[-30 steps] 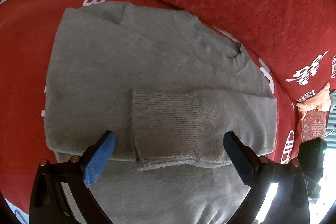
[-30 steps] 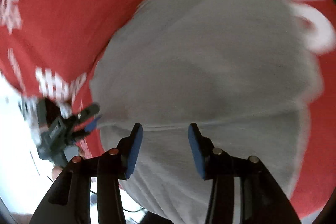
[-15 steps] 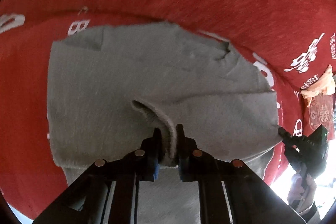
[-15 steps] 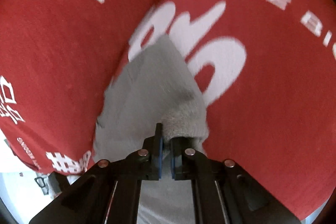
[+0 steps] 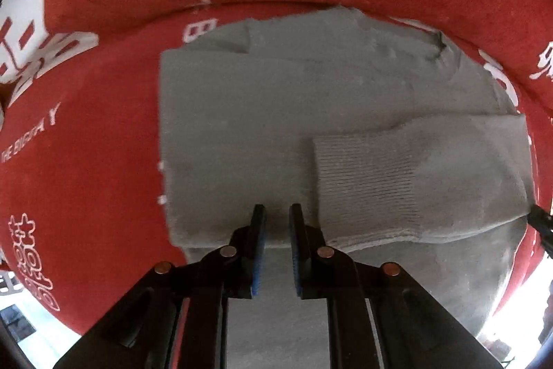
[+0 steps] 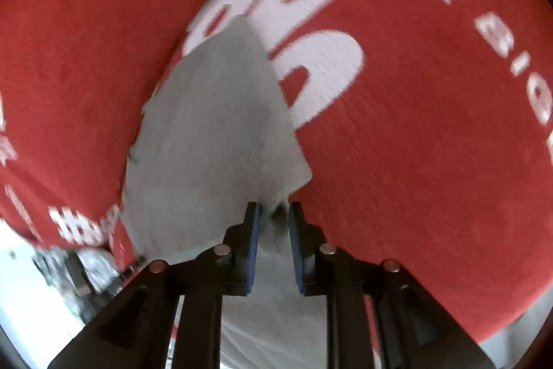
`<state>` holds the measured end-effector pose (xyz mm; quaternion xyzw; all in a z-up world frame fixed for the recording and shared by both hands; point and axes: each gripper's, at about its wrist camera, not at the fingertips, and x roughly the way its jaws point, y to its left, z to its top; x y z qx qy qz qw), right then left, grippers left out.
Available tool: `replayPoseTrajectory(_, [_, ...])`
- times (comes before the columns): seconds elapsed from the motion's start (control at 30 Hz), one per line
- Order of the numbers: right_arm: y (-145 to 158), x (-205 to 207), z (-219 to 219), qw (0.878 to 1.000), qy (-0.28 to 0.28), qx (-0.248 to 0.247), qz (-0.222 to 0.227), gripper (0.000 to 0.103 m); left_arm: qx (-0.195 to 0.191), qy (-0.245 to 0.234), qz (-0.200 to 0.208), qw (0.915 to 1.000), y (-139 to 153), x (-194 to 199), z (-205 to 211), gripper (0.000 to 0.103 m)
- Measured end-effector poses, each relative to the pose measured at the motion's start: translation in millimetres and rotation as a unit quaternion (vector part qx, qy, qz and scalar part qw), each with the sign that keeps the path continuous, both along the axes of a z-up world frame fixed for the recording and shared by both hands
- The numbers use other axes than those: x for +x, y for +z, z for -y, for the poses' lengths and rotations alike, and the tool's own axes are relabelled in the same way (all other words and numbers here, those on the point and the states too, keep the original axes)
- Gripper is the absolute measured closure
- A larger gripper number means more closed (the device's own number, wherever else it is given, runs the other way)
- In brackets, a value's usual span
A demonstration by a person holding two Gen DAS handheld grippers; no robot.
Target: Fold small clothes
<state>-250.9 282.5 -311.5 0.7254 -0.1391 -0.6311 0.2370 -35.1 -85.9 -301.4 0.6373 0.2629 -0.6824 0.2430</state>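
A small grey knit sweater [image 5: 311,113] lies partly folded on a red cloth with white print [image 5: 86,127]. One sleeve with a ribbed cuff [image 5: 366,185] lies across its front. My left gripper [image 5: 276,213] sits at the sweater's near folded edge, left of the cuff, its jaws a narrow gap apart and nothing visibly between them. In the right wrist view my right gripper [image 6: 273,213] is at a corner of the sweater [image 6: 214,127], jaws narrowly apart with grey fabric bunched between the tips. Its tip shows at the left wrist view's right edge [image 5: 541,220].
The red cloth [image 6: 414,127] spreads around the sweater on all sides. Its edge and a bright floor with blurred objects [image 6: 79,268] lie at the lower left of the right wrist view.
My left gripper closed on the sleeve cuff, then let it go; the cuff lies flat again and the gripper now sits left of it. My right gripper moved to the sweater's corner and closed there.
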Motion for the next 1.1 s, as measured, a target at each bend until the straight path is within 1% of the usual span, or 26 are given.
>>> replayPoseTrajectory(0.07, [21,-7,-4,0.999,0.028,-0.009,-0.041,0.08,0.009,0.008,-0.006,0.9999,5,3,2,0.088])
replayPoseTrajectory(0.1, [28,-11,-7,0.998,0.036,-0.006,-0.054,0.067,0.011,0.009,-0.01,0.9998,8,2,2,0.088])
replayPoseTrajectory(0.13, [33,-21,-7,0.997,0.039,0.008,-0.069,0.052,0.011,0.01,-0.012,0.9998,10,3,2,0.088])
replayPoseTrajectory(0.17, [32,-29,-6,0.997,0.036,0.019,-0.073,0.049,0.009,0.01,-0.018,0.9997,13,0,0,0.088])
replayPoseTrajectory(0.23, [23,-47,1,0.998,0.018,0.021,-0.063,0.049,0.01,0.009,-0.027,0.9995,17,-6,-3,0.088])
replayPoseTrajectory(0.33, [-3,-75,7,0.999,-0.01,0.011,-0.042,0.049,0.018,0.001,-0.027,0.9995,15,-18,-11,0.088])
replayPoseTrajectory(0.4, [-14,-86,15,0.999,-0.01,0.009,-0.038,0.049,0.016,-0.01,-0.022,0.9996,8,-22,-20,0.088])
replayPoseTrajectory(0.43, [-22,-84,32,0.999,-0.004,0.014,-0.036,0.049,0.016,-0.011,-0.019,0.9996,2,-31,-25,0.088])
replayPoseTrajectory(0.47, [-25,-86,39,0.999,0.0,0.016,-0.033,0.05,0.017,-0.011,-0.015,0.9997,-2,-33,-27,0.088])
replayPoseTrajectory(0.5, [-28,-88,42,0.999,0.001,0.015,-0.031,0.053,0.016,-0.011,-0.012,0.9997,-4,-34,-29,0.088])
replayPoseTrajectory(0.53, [-27,-89,45,0.999,0.002,0.009,-0.032,0.071,0.009,-0.012,-0.011,0.9998,-5,-35,-30,0.088])
replayPoseTrajectory(0.57, [-29,-88,49,1.0,0.012,0.0,-0.022,0.088,0.004,-0.014,-0.011,0.9998,-5,-35,-31,0.088])
replayPoseTrajectory(0.6, [-28,-87,53,1.0,0.025,-0.002,-0.017,0.095,-0.001,-0.017,-0.01,0.9998,-5,-35,-32,0.088])
replayPoseTrajectory(0.67, [-11,-83,63,0.995,0.066,0.021,-0.066,0.095,-0.009,-0.022,-0.005,0.9997,-4,-35,-34,0.088])
replayPoseTrajectory(0.7, [-3,-81,69,0.991,0.088,0.041,-0.095,0.095,-0.012,-0.023,-0.003,0.9997,-3,-34,-35,0.088])
replayPoseTrajectory(0.73, [-4,-82,70,0.987,0.101,0.057,-0.11,0.095,-0.014,-0.025,-0.002,0.9996,-2,-34,-36,0.088])
replayPoseTrajectory(0.77, [-8,-83,72,0.985,0.108,0.072,-0.111,0.095,-0.016,-0.026,0.0,0.9995,-2,-34,-37,0.088])
replayPoseTrajectory(0.83, [-22,-85,71,0.985,0.109,0.098,-0.096,0.095,-0.022,-0.03,0.005,0.9993,-1,-35,-40,0.088])
replayPoseTrajectory(0.9, [-25,-84,70,0.987,0.092,0.098,-0.092,0.094,-0.023,-0.031,0.008,0.9992,0,-35,-41,0.088])
replayPoseTrajectory(1.0, [-12,-78,66,0.987,0.079,0.103,-0.094,0.091,-0.018,-0.028,0.007,0.9994,2,-38,-40,0.088])
replayPoseTrajectory(1.1, [14,-63,61,0.984,0.094,0.098,-0.112,0.091,-0.012,-0.026,0.008,0.9996,6,-34,-39,0.088])
